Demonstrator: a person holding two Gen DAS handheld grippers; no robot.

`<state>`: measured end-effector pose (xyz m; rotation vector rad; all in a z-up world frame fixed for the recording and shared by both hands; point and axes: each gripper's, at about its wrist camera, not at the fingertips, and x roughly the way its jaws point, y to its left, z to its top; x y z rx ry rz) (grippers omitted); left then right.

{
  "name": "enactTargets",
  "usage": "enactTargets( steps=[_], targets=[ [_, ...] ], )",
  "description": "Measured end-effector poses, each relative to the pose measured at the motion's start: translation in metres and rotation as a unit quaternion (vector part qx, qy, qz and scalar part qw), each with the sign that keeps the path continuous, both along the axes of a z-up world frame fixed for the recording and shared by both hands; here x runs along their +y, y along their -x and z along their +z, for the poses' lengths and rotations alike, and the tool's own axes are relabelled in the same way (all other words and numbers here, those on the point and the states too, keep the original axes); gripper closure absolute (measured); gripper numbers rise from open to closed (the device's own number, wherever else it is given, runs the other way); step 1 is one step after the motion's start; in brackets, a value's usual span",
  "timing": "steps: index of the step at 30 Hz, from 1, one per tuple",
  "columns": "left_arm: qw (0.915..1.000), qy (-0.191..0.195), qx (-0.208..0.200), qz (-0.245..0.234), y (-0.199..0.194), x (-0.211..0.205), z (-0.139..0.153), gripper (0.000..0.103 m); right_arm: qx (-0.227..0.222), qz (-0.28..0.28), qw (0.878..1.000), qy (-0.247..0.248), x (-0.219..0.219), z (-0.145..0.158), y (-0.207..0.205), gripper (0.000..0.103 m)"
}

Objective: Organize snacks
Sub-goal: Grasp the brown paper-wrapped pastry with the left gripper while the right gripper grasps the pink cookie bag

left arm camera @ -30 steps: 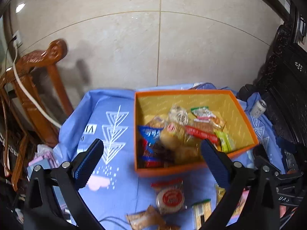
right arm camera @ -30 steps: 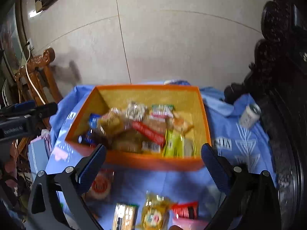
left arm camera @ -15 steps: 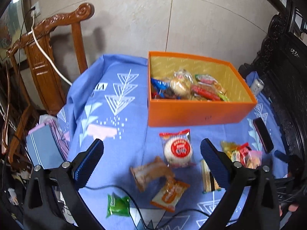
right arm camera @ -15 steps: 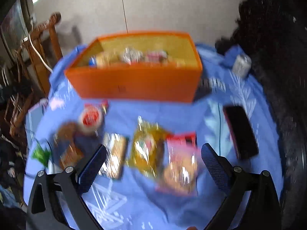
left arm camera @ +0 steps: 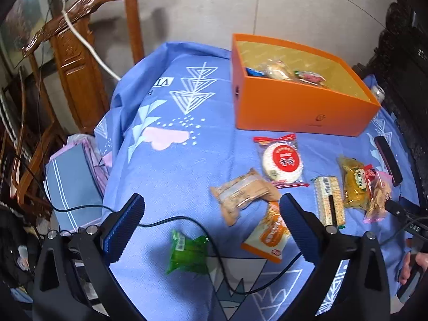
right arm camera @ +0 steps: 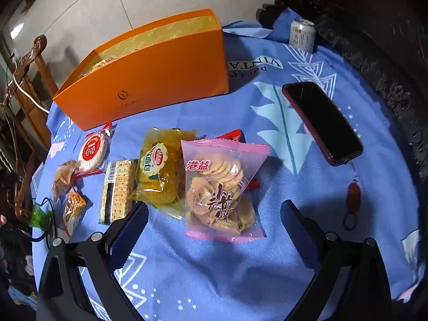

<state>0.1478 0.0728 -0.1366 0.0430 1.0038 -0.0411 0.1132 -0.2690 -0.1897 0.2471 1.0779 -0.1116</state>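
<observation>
Left gripper: the left gripper (left arm camera: 211, 222) hangs above the near part of the table with its jaws spread wide and nothing between them; the green packet (left arm camera: 187, 251) and the orange triangular packet (left arm camera: 267, 231) lie just below the gap.
Right gripper: the right gripper (right arm camera: 214, 227) is likewise spread and empty, low over the pink biscuit bag (right arm camera: 220, 187), whose near seam sits between the fingers.
Box: the orange box (left arm camera: 302, 107) stands at the far side of the blue cloth (left arm camera: 174, 160), already holding several packets.
Loose snacks: a row lies near the box's front wall, from the round red-and-white cake (left arm camera: 282, 160) on the left, past the cracker sleeve (right arm camera: 117, 187) and the yellow bag (right arm camera: 160, 171), to the pink bag on the right.
Handling: all look light and soft-wrapped, with slick film; the thin biscuits would likely crack if pinched across the middle.
Where to hold: a crimped end seam seems safest, squeezing gently.
Keep clear of: the phone (right arm camera: 321, 123), the can (right arm camera: 302, 34) and the black cable (left arm camera: 187, 219) over the green packet.
</observation>
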Motion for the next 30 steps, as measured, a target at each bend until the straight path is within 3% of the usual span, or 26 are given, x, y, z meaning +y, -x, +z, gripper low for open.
enactTargets(
  steps=[8, 11, 13, 16, 24, 27, 30],
  targets=[
    [0.9999, 0.010, -0.003, -0.001, 0.002, 0.007, 0.001, 0.004, 0.016, -0.005, 1.000, -0.019, -0.002, -0.016, -0.015, 0.012],
    [0.9998, 0.007, -0.004, -0.018, 0.003, 0.000, -0.003, 0.004, 0.029, -0.007, 0.999, -0.028, -0.003, -0.027, -0.021, 0.022],
    [0.9994, -0.003, -0.004, -0.033, 0.002, -0.006, -0.008, 0.004, 0.038, -0.011, 0.999, -0.019, -0.003, -0.033, -0.023, 0.037],
    [0.9981, -0.020, -0.003, -0.058, -0.004, -0.017, -0.019, 0.004, 0.040, -0.009, 0.999, -0.026, -0.006, -0.036, -0.022, 0.044],
    [0.9921, -0.037, 0.010, -0.120, -0.037, -0.036, -0.062, 0.004, 0.016, -0.003, 0.999, -0.051, 0.004, -0.013, 0.000, 0.047],
    [0.9871, -0.057, 0.030, -0.146, -0.050, -0.041, -0.088, 0.004, 0.006, 0.009, 0.998, -0.055, 0.012, -0.002, 0.004, 0.047],
    [0.9830, -0.051, 0.048, -0.170, -0.057, -0.039, -0.104, 0.006, -0.001, 0.018, 0.998, -0.055, 0.019, 0.008, 0.007, 0.047]
  ],
)
